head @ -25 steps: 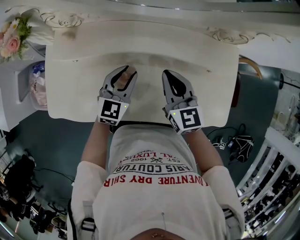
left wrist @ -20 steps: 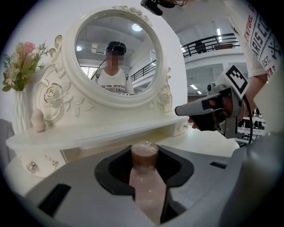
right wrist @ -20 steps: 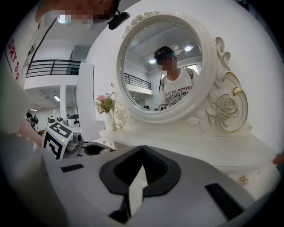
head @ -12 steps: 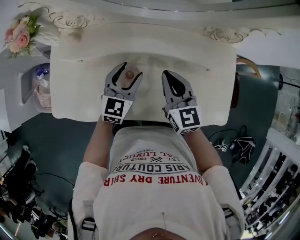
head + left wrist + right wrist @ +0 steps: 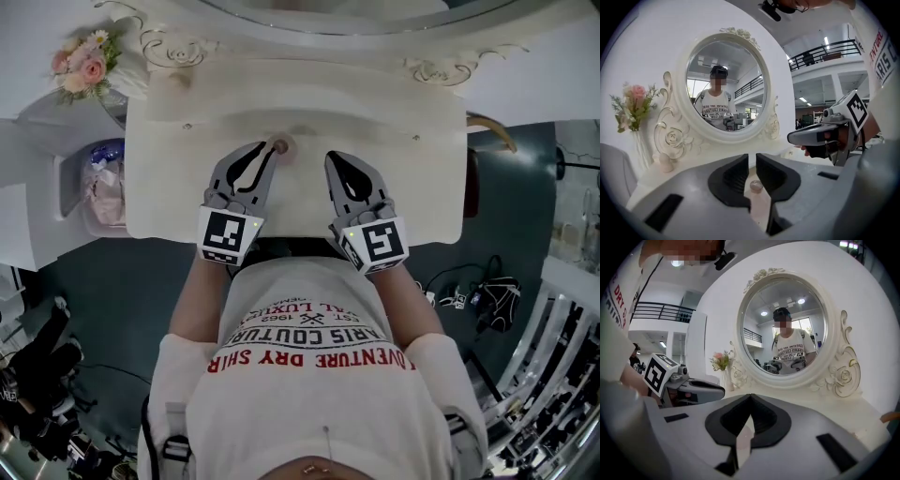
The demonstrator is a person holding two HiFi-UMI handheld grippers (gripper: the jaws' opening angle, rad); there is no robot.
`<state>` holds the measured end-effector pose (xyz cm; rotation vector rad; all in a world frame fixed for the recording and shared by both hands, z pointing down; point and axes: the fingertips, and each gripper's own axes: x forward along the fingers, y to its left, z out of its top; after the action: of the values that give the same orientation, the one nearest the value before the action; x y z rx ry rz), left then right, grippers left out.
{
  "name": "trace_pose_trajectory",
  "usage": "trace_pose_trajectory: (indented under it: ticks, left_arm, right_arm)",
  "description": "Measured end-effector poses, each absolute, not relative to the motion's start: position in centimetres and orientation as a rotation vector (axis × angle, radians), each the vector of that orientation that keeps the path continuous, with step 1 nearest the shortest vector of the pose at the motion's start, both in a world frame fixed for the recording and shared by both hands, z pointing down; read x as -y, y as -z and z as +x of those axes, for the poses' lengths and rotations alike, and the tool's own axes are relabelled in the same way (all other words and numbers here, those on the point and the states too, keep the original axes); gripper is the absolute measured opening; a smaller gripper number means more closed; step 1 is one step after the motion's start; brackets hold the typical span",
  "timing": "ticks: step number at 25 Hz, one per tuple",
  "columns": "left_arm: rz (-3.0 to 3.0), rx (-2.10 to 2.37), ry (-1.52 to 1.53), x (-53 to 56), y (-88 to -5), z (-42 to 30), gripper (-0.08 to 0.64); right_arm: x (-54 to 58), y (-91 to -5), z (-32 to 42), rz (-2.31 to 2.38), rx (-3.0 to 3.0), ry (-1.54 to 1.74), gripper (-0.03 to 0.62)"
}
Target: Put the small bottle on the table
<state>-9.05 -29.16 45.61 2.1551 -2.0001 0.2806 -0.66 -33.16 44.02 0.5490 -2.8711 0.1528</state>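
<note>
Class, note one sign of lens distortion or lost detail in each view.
Head view: the table has bowed edges, wide-angle bending. Left gripper view: black corners ring the picture; a mosaic patch covers the face in the mirror. Right gripper view: same black corners; ceiling lights make bright spots in the mirror.

A round mirror (image 5: 724, 84) in a carved white frame stands upright and reflects a person in a white printed T-shirt. Just left of it, pink flowers (image 5: 633, 99) stand in a slim pale vase (image 5: 641, 151). In the head view a clear plastic bag (image 5: 105, 183) lies at the left, and black cables (image 5: 487, 292) lie on the dark floor (image 5: 122, 281) at the right.
</note>
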Motion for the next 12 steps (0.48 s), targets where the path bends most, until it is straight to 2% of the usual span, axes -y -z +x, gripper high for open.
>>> trace_pose_trajectory:
  ticks: [4, 12]
  left_arm:
    - [2.179, 2.008, -0.289, 26.5, -43.3, -10.0, 0.017]
    - [2.222, 2.068, -0.314, 21.5, -38.3, -12.1, 0.008]
  right_arm:
    - [31.3, -42.2, -0.9, 0.583, 2.883, -0.131, -0.002]
    - [28.1, -38.4, -2.0, 0.628, 2.922, -0.094, -0.002]
